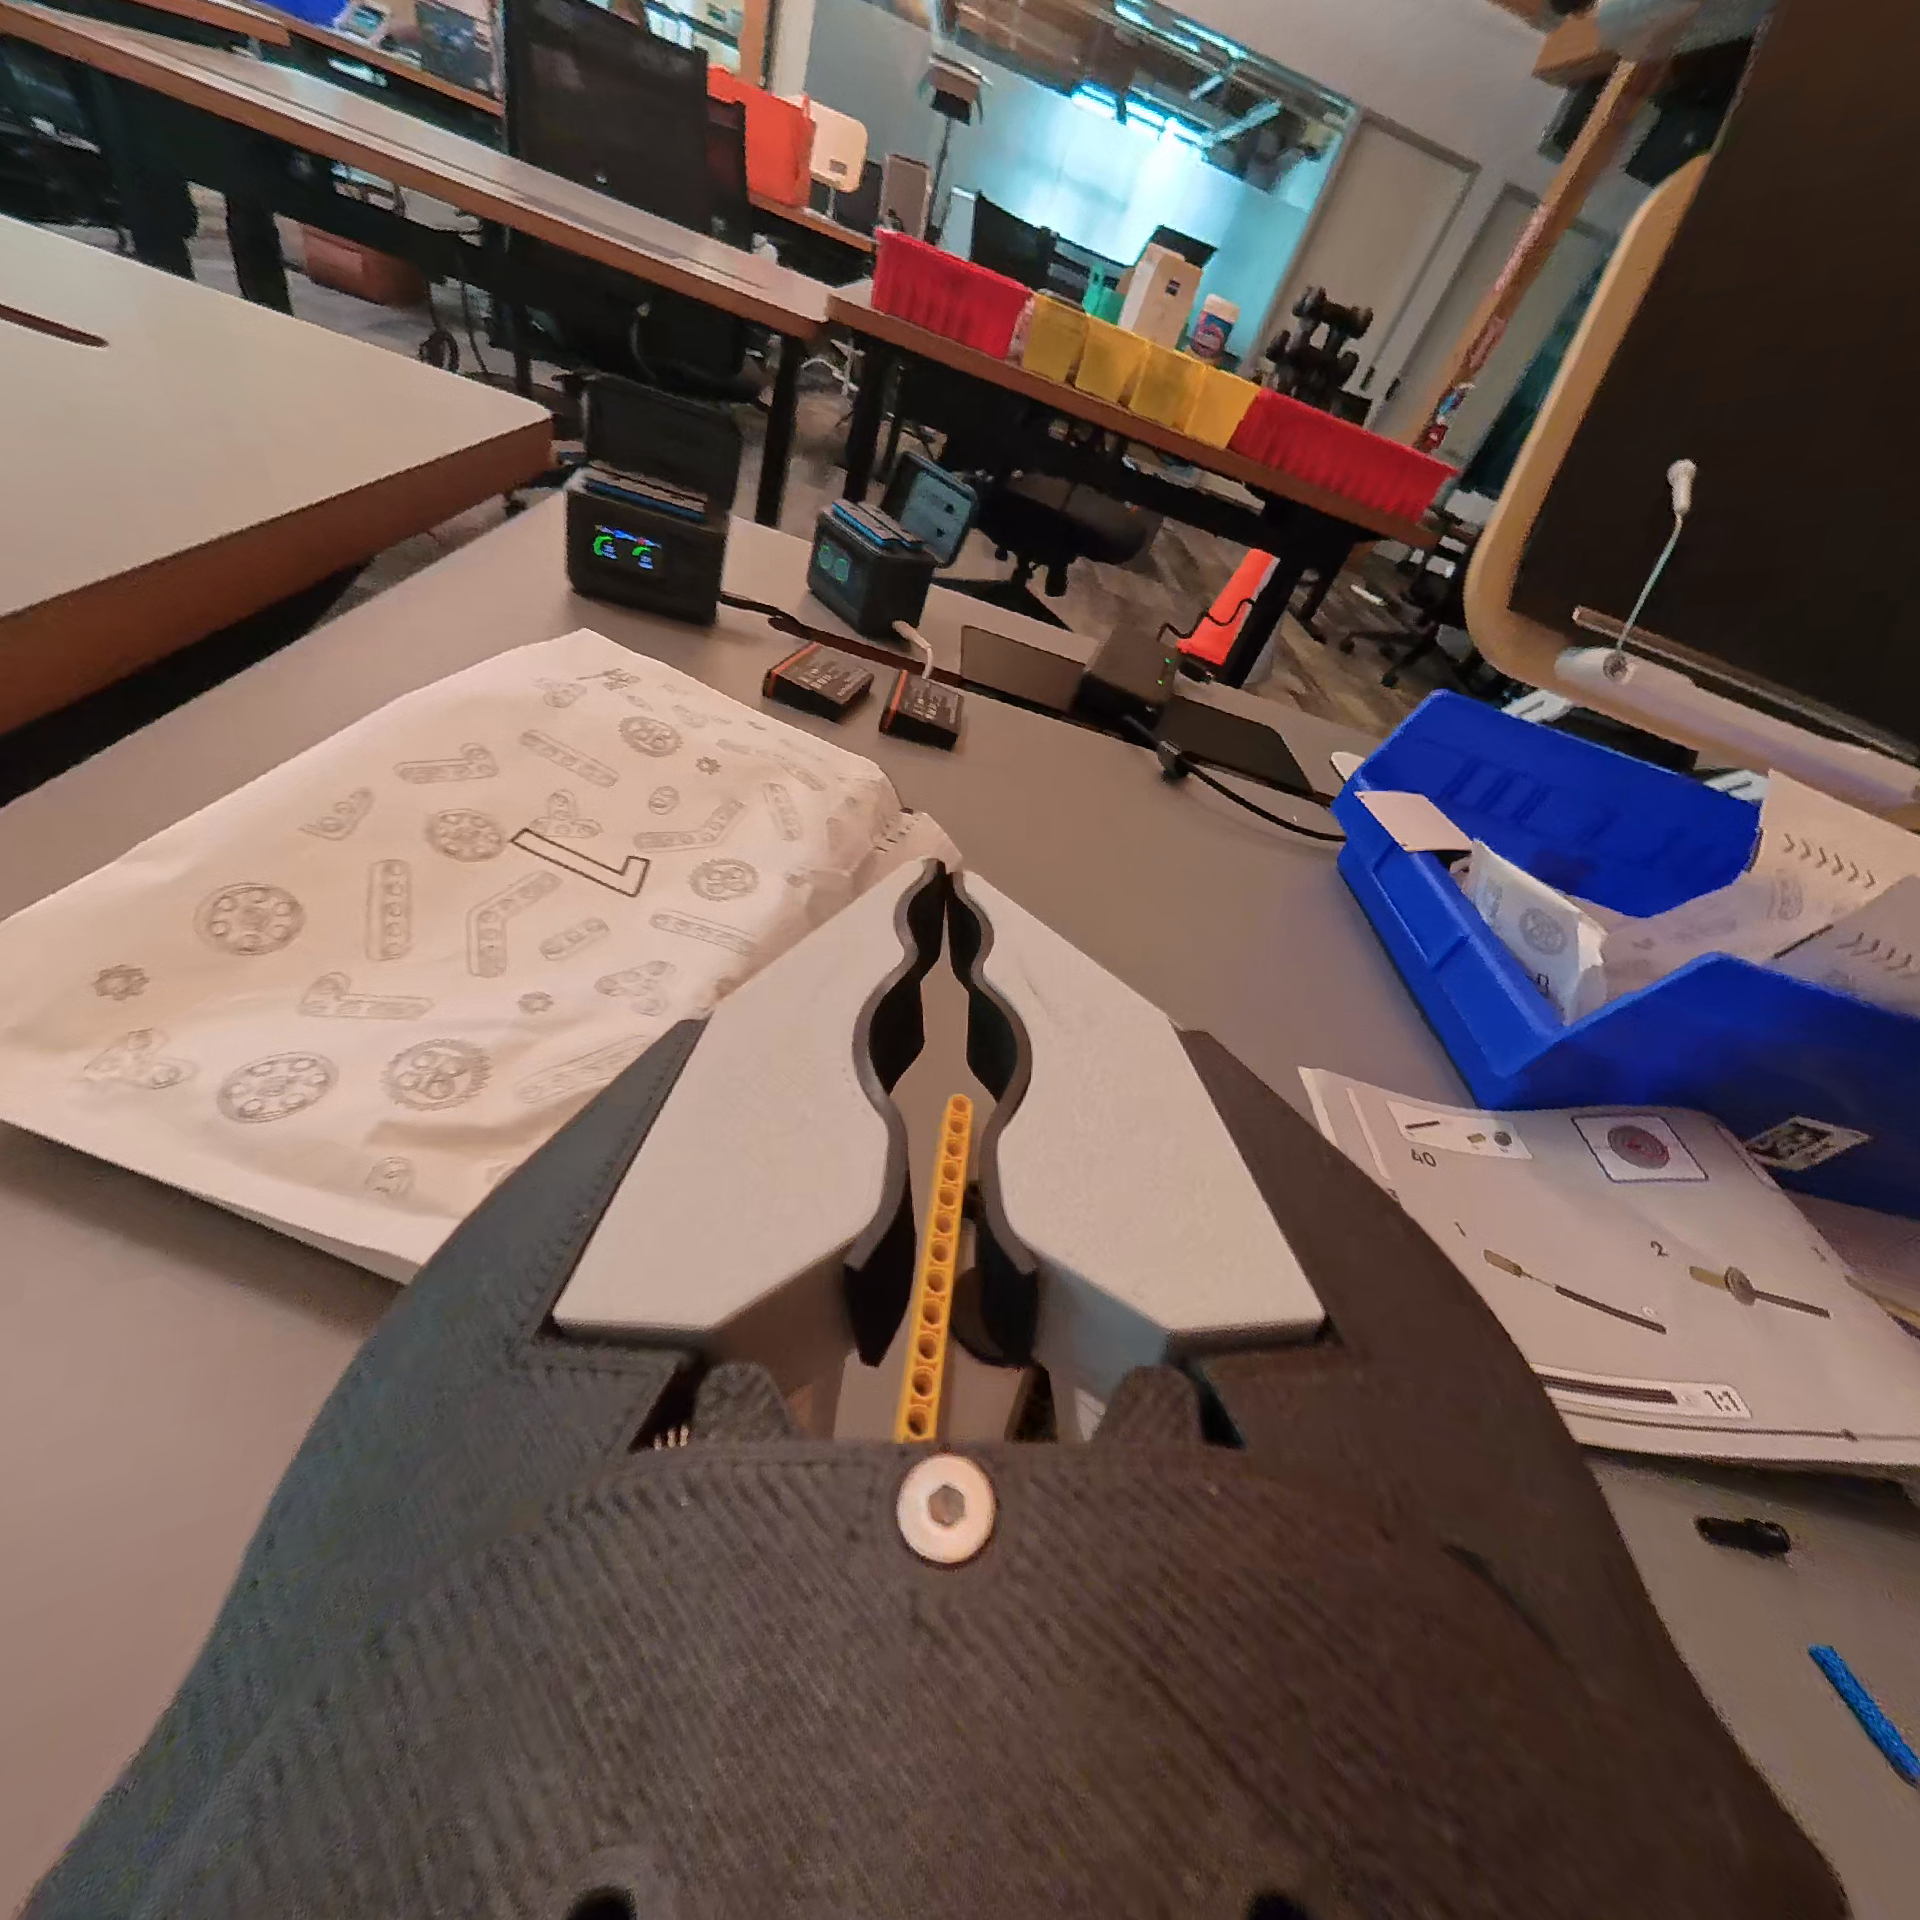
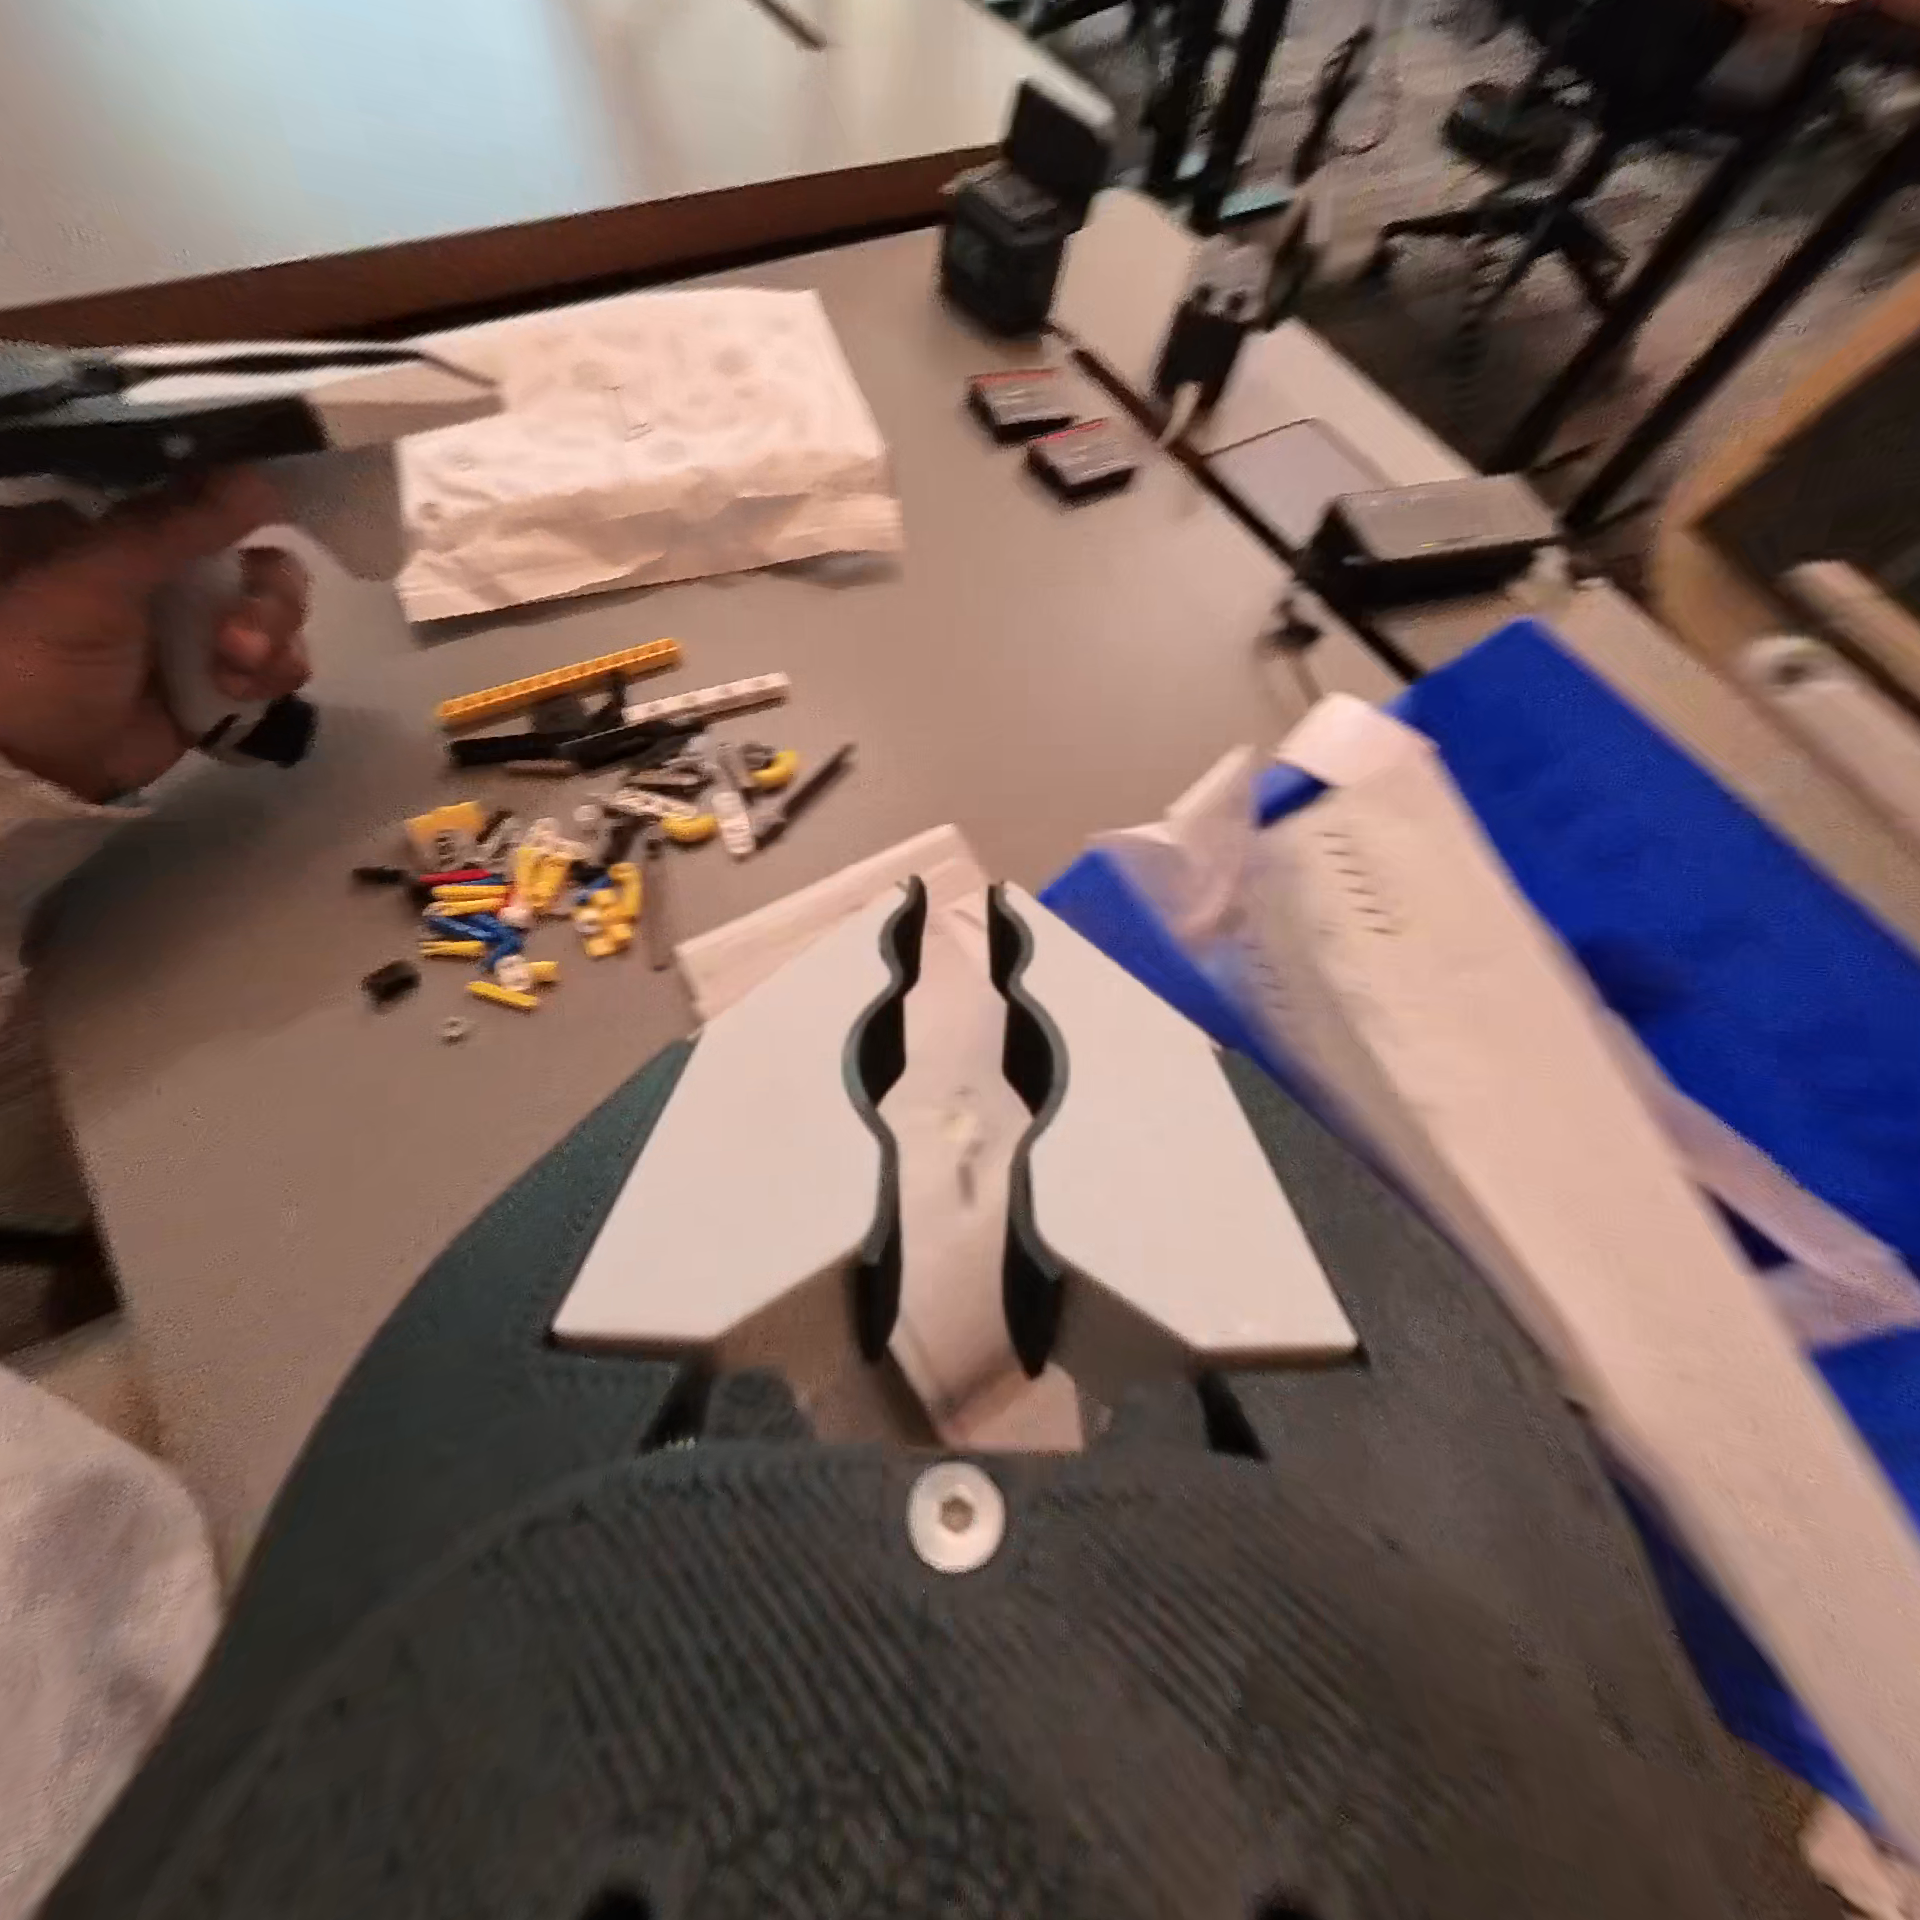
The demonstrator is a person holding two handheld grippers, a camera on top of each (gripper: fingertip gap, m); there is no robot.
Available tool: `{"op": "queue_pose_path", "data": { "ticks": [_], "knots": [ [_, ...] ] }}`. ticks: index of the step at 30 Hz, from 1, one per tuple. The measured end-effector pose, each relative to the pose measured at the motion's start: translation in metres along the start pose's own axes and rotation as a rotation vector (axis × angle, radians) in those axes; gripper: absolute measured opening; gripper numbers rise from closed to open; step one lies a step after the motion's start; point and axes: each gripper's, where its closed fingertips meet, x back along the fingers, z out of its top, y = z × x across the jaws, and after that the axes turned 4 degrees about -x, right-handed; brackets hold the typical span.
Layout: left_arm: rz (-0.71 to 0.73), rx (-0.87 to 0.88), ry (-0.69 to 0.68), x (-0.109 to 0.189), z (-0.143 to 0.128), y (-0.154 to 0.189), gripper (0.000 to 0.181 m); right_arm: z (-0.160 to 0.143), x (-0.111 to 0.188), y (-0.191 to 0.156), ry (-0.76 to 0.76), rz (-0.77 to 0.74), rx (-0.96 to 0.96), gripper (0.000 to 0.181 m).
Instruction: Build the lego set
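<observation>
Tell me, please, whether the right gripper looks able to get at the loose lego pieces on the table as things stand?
Probably yes. The right gripper is slightly open and holds nothing, and bare table lies between it and the loose lego pieces ahead-left; the blue bin sits off to its right.

The grey desk (image 1: 1091, 862) has a brown edge. Beyond it stand long brown-edged tables (image 1: 582, 218) on black legs. One table carries red bins (image 1: 945, 291) and yellow bins (image 1: 1132, 374). Black office chairs (image 1: 1049, 520) sit underneath, on a patterned carpet floor (image 1: 1164, 592). A glass partition (image 1: 1174, 177) at the rear glows bluish-white.
</observation>
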Motion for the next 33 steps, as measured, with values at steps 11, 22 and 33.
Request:
{"op": "queue_pose_path", "data": {
  "ticks": [11, 22, 33],
  "knots": [
    [-0.249, -0.022, -0.087, -0.034, 0.036, 0.127, 0.003, -0.047, 0.024, 0.263, -0.25, -0.192, 0.311, 0.02],
    [-0.651, -0.371, -0.344, -0.155, 0.036, 0.26, 0.008, -0.108, -0.087, 0.297, -0.59, 0.009, 0.496, 0.022],
    [-0.783, -0.579, -0.413, -0.207, -0.011, 0.303, 0.01, -0.117, -0.055, 0.265, -0.603, 0.093, 0.533, 0.0]
  ]
}}
